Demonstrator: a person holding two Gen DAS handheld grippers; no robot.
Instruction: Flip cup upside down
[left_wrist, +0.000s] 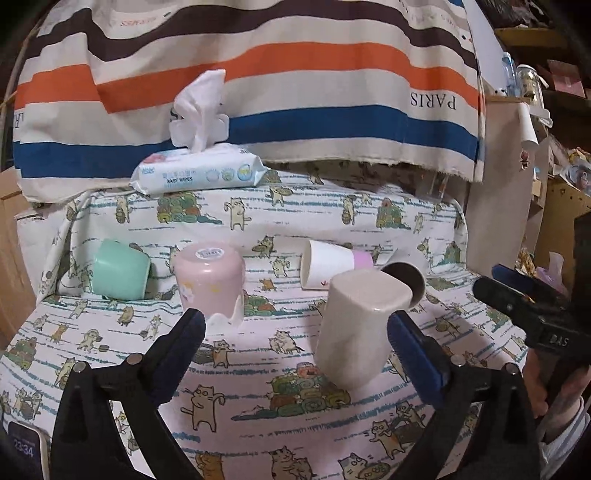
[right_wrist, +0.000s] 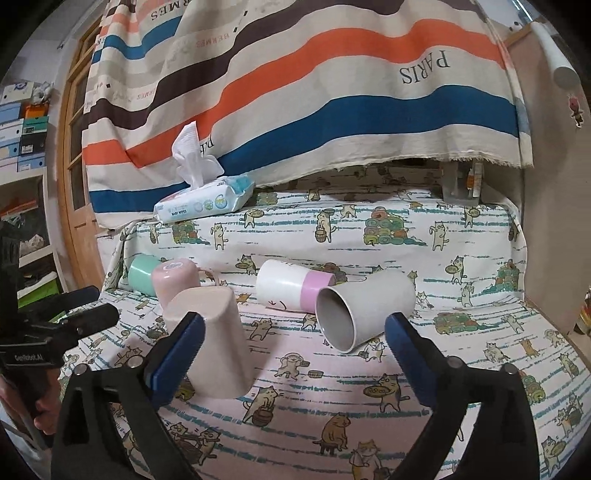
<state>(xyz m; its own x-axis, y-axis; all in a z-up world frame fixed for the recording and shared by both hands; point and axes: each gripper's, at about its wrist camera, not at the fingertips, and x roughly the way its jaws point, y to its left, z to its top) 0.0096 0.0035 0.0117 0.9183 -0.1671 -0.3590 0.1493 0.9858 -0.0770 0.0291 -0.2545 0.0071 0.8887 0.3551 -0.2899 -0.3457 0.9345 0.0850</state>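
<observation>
A beige cup (left_wrist: 360, 325) stands upside down on the cat-print cloth; it also shows in the right wrist view (right_wrist: 216, 343). My left gripper (left_wrist: 295, 332) is open, its right finger (left_wrist: 413, 354) just beside the beige cup. My right gripper (right_wrist: 293, 336) is open and empty; a grey cup (right_wrist: 364, 310) lies on its side just ahead between the fingers, mouth toward me. A pink mug (left_wrist: 208, 280) stands upside down. A white cup with a pink band (left_wrist: 332, 264) and a mint cup (left_wrist: 120, 269) lie on their sides.
A pack of baby wipes (left_wrist: 199, 173) sits on the raised ledge behind the cups. A striped cloth (left_wrist: 295, 74) hangs at the back. A phone (left_wrist: 26, 450) lies at the lower left. Shelves and boxes (right_wrist: 26, 122) stand to the left.
</observation>
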